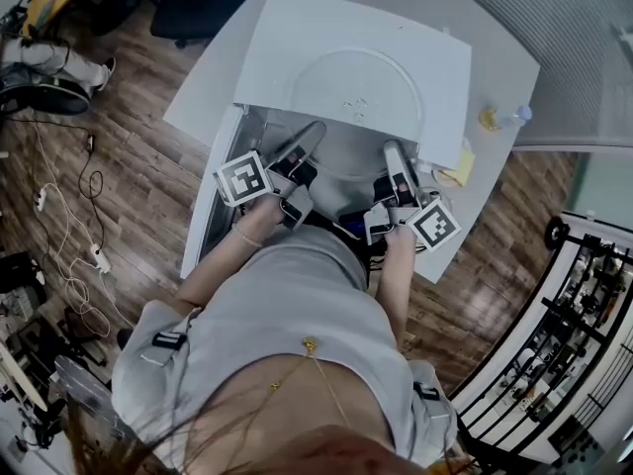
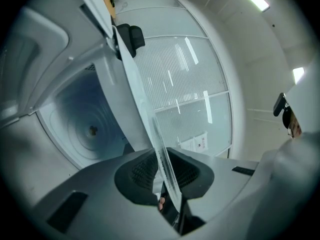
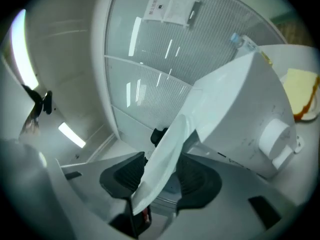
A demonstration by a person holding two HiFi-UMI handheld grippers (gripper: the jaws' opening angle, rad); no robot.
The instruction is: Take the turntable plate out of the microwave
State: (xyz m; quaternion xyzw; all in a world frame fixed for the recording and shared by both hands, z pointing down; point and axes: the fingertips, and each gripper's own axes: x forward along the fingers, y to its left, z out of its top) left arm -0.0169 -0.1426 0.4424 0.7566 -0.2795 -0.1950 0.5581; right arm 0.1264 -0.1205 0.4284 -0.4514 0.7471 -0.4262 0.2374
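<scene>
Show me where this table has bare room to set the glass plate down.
Barest: the strip of table left of the microwave, between its side and the table's curved edge. The table's far right corner, beyond the bottle, is bare too. Crowded: right of the microwave, where the bottle and a yellow item sit.

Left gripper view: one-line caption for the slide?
Left gripper clamps the clear turntable plate edge-on beside the open microwave cavity.
</scene>
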